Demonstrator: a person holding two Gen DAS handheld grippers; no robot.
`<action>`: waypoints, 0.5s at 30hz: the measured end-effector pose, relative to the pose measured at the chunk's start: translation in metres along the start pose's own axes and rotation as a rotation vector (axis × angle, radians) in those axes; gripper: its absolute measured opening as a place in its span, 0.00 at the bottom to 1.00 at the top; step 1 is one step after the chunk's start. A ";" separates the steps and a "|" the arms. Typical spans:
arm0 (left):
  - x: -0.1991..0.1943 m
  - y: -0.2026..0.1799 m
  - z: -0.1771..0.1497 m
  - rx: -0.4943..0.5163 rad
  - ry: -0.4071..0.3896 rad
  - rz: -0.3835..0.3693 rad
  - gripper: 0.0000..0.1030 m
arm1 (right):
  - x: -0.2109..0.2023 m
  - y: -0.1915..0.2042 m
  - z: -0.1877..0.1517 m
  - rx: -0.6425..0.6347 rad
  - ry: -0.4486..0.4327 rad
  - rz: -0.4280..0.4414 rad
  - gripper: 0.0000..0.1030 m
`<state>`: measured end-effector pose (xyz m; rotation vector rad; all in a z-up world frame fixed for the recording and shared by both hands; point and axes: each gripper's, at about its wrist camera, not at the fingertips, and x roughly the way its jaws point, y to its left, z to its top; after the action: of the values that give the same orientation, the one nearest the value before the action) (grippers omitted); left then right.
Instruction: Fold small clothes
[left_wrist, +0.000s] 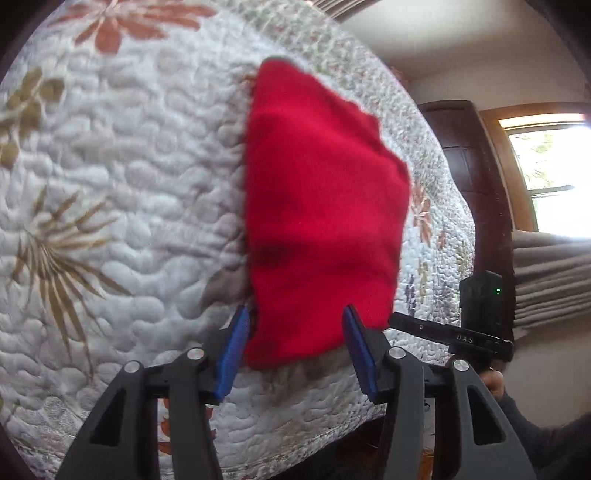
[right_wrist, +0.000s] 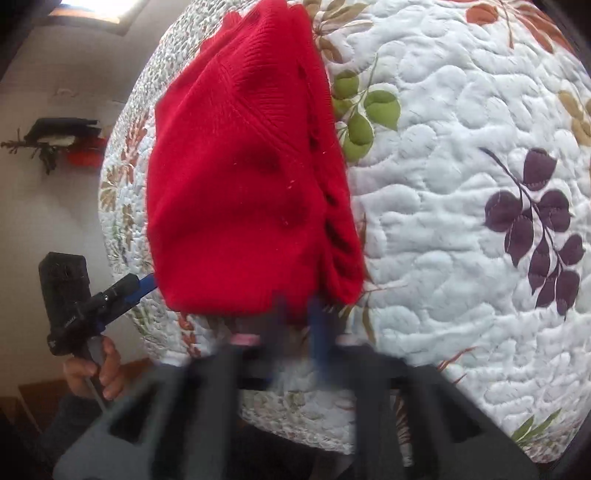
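A red knitted garment (left_wrist: 321, 206) lies folded on a white floral quilt (left_wrist: 110, 184), close to the bed's near edge. My left gripper (left_wrist: 295, 332) is open; its blue pads (left_wrist: 234, 354) straddle the garment's near hem, low over the quilt. In the right wrist view the same red garment (right_wrist: 240, 177) shows ribbed seams and a bunched right side. My right gripper (right_wrist: 299, 314) sits at its near hem, smeared by motion, with a narrow gap between the blue fingers. The left gripper's blue pad (right_wrist: 144, 284) shows at the garment's near left corner.
The quilt (right_wrist: 461, 192) spreads wide to the right with leaf prints. The bed's edge drops off just below both grippers. A dark wooden bedpost (left_wrist: 465, 155) and a bright window (left_wrist: 546, 166) stand beyond. A hand (right_wrist: 99, 369) holds the left tool. A wall shelf (right_wrist: 62, 136) carries dark items.
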<state>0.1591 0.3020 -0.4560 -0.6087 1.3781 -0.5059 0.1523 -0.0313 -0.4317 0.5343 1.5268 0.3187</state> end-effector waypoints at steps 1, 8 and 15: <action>0.006 -0.001 -0.001 0.008 0.014 0.002 0.51 | -0.006 0.001 0.001 -0.001 -0.024 -0.005 0.04; 0.033 -0.002 -0.011 -0.008 0.084 0.037 0.51 | 0.003 -0.018 0.004 0.024 0.028 -0.007 0.12; -0.031 -0.040 -0.030 -0.034 0.056 0.123 0.71 | -0.073 0.033 -0.021 -0.086 -0.042 -0.078 0.68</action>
<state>0.1266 0.2893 -0.4094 -0.5363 1.4699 -0.4038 0.1337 -0.0381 -0.3517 0.4107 1.4824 0.3096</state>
